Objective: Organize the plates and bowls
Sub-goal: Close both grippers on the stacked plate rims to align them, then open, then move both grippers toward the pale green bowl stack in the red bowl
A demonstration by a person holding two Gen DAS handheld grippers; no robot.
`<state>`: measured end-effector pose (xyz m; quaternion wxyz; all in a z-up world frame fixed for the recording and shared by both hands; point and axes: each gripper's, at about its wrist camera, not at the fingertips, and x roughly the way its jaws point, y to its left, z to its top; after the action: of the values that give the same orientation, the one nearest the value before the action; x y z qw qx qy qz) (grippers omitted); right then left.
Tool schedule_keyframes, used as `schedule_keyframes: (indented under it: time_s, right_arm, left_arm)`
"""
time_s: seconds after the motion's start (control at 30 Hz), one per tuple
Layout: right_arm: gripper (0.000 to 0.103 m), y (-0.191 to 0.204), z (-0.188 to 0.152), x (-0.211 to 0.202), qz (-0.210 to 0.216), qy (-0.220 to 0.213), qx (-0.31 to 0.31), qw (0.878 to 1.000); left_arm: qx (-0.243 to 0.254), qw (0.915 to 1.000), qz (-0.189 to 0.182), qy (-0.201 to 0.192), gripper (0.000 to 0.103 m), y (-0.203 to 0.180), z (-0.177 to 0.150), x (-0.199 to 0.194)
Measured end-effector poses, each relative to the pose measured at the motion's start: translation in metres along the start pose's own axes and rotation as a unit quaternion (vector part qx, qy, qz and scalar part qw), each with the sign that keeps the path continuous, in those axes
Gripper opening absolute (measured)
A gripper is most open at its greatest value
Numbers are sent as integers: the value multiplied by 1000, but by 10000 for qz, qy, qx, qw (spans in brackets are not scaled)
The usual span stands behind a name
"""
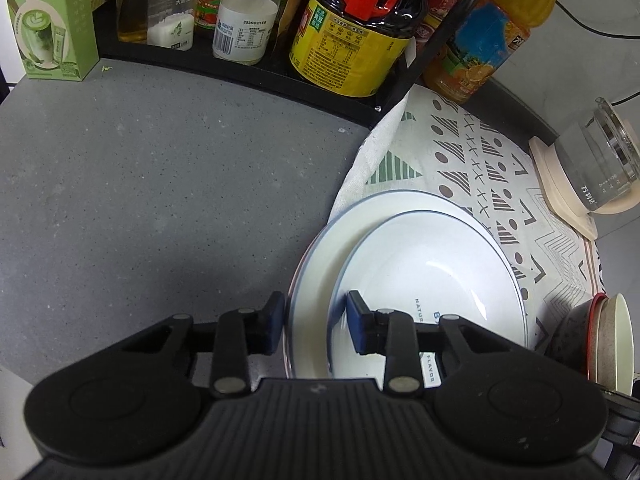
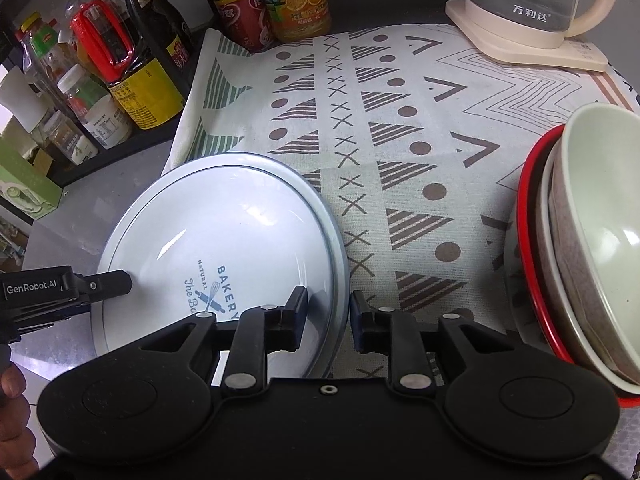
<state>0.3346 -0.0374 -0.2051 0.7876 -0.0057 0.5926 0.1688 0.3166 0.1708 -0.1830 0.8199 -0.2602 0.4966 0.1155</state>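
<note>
On the far left, beyond my left tongs (image 1: pixel 316 322), there's only bare grey counter (image 1: pixel 140 184) running up to the rack of bottles (image 1: pixel 348 28). Nothing to mind there.

My left tongs are partly open and straddling the near-left rims of the stacked plates: the outer pad sits outside the lower plate (image 1: pixel 316 248), the inner pad rests down inside the top plate (image 1: pixel 432 272). I see a gap at both pads, so I call this not yet a grip. From the other hand's camera the left tip (image 2: pixel 116 282) shows lying over the plate's left edge.

Middle: the stack sits half on the counter, half on the patterned cloth (image 2: pixel 400 128), directly under and between my two tools. The top one carries the bakery print (image 2: pixel 218 290).

My right tongs (image 2: pixel 329 322) are open only a little, astride the plates' right rim, one finger over the plate, the other over the cloth. Nothing is pinched; the rim stands in the gap, and I can't tell whether it touches a pad.

To do this well, I think I should decide whether I'm squaring up the pair or lifting it, close each side on both rims together, and keep my hands level so the upper plate doesn't skate.

Far right of my right tongs, the nested bowls (image 2: pixel 592 240) lean on edge, well apart from the plates. I'd give them room.
</note>
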Motion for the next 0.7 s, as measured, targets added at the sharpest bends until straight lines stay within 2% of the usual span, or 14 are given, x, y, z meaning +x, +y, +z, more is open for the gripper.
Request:
schedule_keyframes:
  time_s: [0.27, 0.37, 0.4, 0.47, 0.6, 0.7]
  right_arm:
    - [30, 2, 1, 1, 24, 69, 6, 10000]
    - [40, 1, 2, -3, 141, 83, 69, 9998]
    - [46, 1, 3, -7, 189, 31, 88, 9998]
    - [50, 2, 7, -15, 270, -72, 77, 9996]
    - [63, 2, 15, -33, 333, -331, 53, 9989]
    - [68, -2, 21, -46, 379, -507, 104, 9979]
  left_arm:
    - [69, 9999, 112, 9, 26, -2, 4, -2]
    - [161, 9995, 215, 159, 28, -7, 6, -3]
    - [196, 9994, 244, 160, 30, -8, 6, -5]
    - [259, 9993, 254, 134, 33, -13, 8, -10]
    - [314, 9992, 236, 84, 52, -22, 12, -22]
    - [419, 9988, 253, -47, 63, -31, 16, -32]
